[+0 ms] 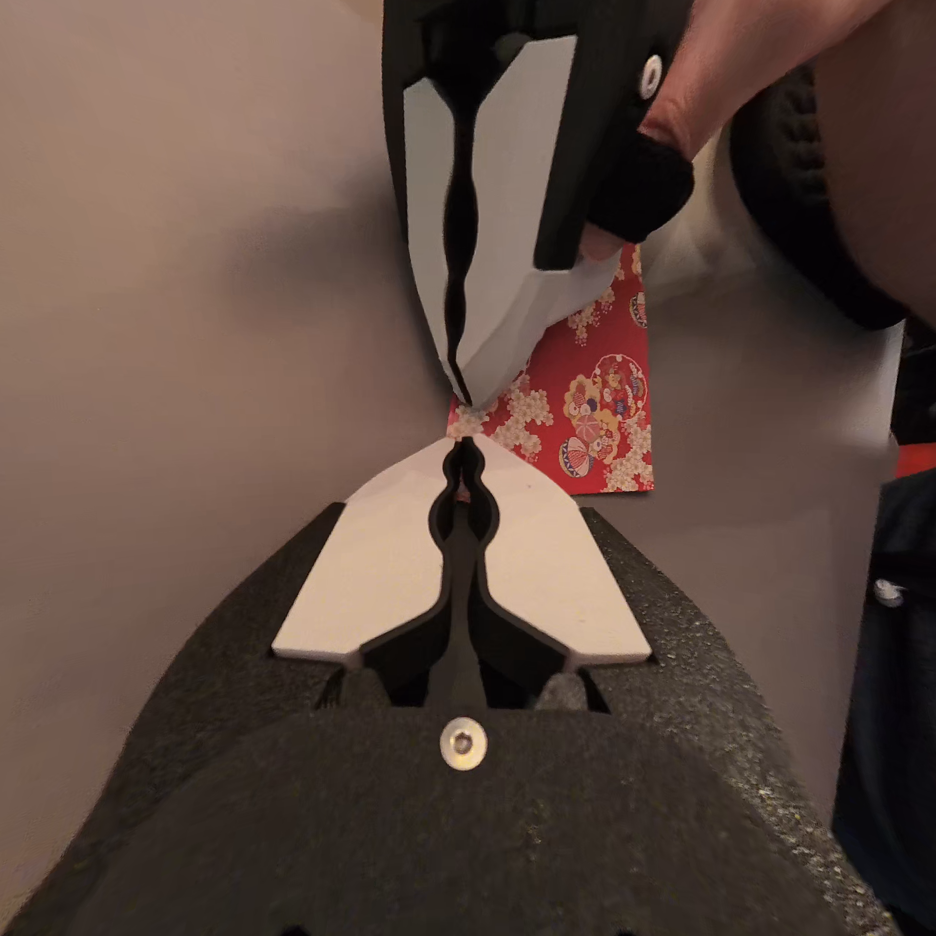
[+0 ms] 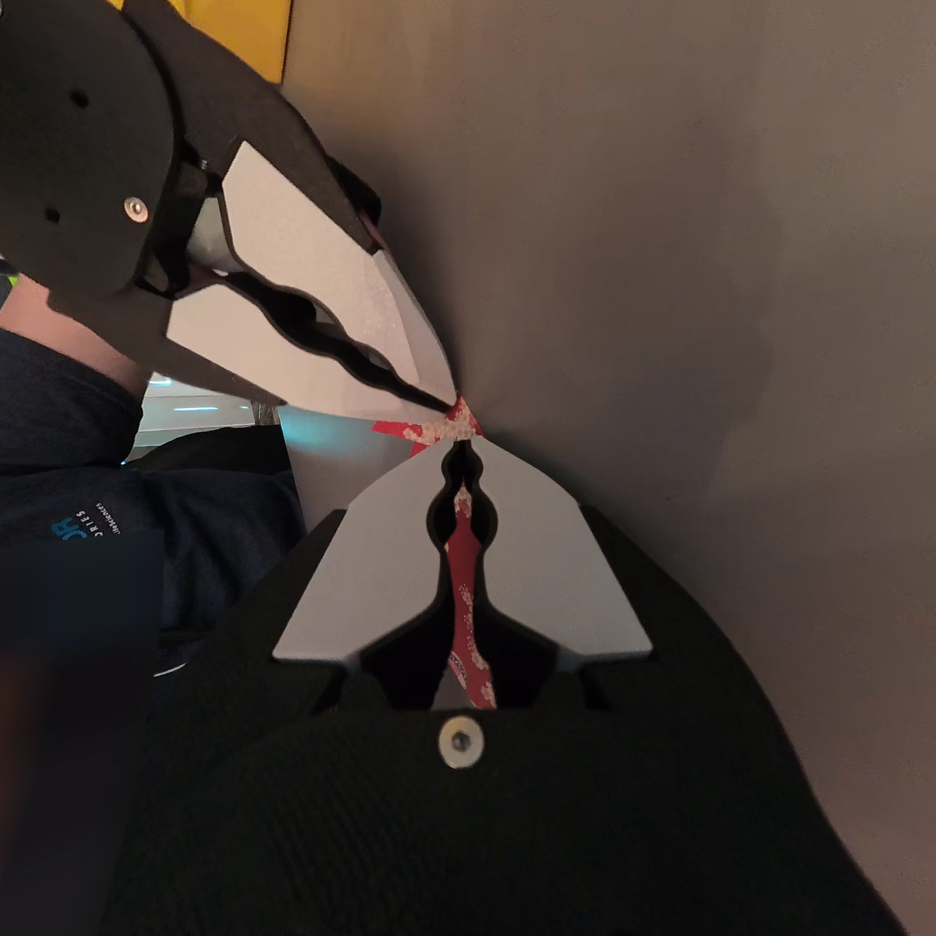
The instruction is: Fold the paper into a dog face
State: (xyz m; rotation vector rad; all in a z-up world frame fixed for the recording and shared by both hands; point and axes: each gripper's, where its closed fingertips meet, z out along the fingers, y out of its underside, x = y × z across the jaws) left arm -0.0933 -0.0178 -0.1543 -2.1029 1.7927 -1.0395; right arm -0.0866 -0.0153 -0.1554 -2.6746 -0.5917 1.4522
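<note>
The paper [image 1: 582, 405] is red with white flowers and round coloured motifs, and lies on the grey table [image 1: 202, 354]. My left gripper [image 1: 463, 444] is shut, its tips pinching the paper's near left corner. My right gripper [image 1: 465, 397] comes down from above, shut on the same corner, tip to tip with the left. In the right wrist view my right gripper [image 2: 463, 444] is shut with a strip of the paper [image 2: 463, 582] running between its fingers. The left gripper [image 2: 452, 402] reaches in from the upper left onto the paper's corner [image 2: 456, 426].
A person's hand [image 1: 709, 91] with a black finger sleeve holds the right gripper. Dark clothing [image 1: 901, 658] fills the right edge, and a dark navy garment [image 2: 126, 532] the left of the right wrist view. A yellow object [image 2: 243, 30] is at the top. My left and right fingertips are right by each other. From either gripper's tips it is about 25 cm to the yellow object [image 2: 243, 30].
</note>
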